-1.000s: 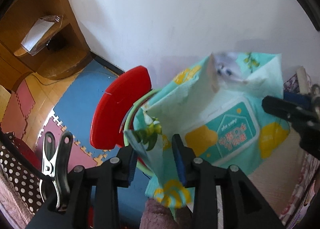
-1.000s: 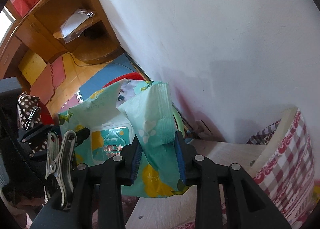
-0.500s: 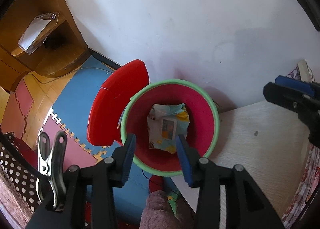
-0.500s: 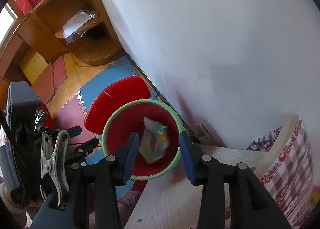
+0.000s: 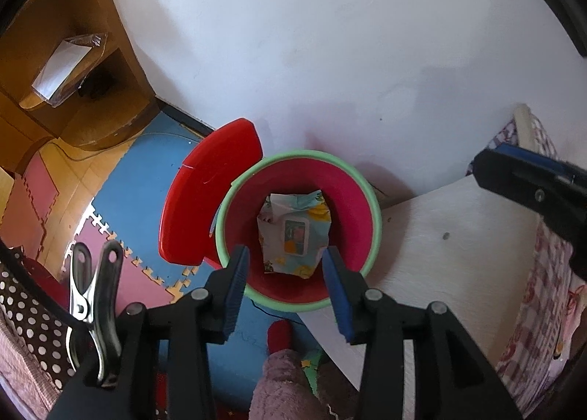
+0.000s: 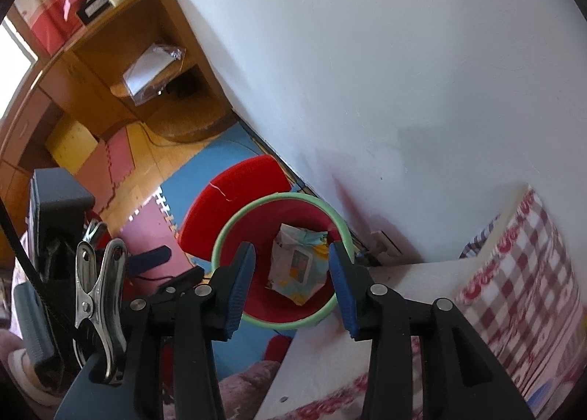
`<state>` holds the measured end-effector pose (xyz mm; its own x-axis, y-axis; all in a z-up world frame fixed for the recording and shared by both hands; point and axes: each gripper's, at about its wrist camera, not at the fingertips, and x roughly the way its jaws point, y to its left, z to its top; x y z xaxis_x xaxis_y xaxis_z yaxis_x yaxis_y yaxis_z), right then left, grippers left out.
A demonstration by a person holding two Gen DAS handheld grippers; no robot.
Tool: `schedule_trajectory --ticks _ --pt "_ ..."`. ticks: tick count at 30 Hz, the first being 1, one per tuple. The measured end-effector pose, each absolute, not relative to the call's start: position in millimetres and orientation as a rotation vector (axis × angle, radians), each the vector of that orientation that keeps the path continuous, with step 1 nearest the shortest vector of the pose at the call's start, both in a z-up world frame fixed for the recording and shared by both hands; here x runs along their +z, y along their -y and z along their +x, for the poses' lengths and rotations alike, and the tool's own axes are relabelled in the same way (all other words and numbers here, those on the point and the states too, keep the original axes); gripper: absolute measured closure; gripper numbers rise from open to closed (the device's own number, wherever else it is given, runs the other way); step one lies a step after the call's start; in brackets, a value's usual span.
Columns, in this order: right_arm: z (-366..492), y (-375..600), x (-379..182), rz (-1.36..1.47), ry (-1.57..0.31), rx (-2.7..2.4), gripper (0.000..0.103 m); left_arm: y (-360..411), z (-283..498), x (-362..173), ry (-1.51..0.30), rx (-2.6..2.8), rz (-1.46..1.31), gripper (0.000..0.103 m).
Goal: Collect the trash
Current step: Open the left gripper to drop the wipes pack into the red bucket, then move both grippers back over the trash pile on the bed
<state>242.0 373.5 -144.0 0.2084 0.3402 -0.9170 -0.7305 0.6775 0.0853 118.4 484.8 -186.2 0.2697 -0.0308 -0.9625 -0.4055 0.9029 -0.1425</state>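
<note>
With the wipes pack (image 5: pixel 293 233) lying at the bottom of the red bin (image 5: pixel 370 207), I hold both grippers, left (image 5: pixel 286 286) and right (image 6: pixel 291 282), part-open and empty above it, this drop apparently done, next seeking more trash.

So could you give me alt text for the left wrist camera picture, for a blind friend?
An empty wet-wipes packet lies inside a red bin with a green rim, seen from above between the open fingers of the left gripper. The bin's red lid stands open beside a white wall.
</note>
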Motion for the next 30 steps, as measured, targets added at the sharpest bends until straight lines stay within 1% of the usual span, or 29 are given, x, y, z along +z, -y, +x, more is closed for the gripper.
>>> schedule_trajectory --ticks 6,14,20,30 --pt "211.3 -359.3 -127.2 -0.418 -1.057 0.739 0.061 -482.2 104.5 -165.8 -1.255 0.260 -0.396 0.059" --pt "182.9 -348.7 -109.9 -0.330 -1.056 0.763 0.061 -477.4 83.4 -134.5 -1.215 0.286 -0.324 0.059" --pt "160.6 -339.3 -95.1 -0.266 -1.024 0.799 0.061 -480.0 59.8 -110.8 -1.177 0.330 -0.337 0.059" --pt "106.6 -307.7 -68.6 -0.247 -0.965 0.886 0.061 -476.1 11.5 -71.6 -1.113 0.417 -0.329 0.059"
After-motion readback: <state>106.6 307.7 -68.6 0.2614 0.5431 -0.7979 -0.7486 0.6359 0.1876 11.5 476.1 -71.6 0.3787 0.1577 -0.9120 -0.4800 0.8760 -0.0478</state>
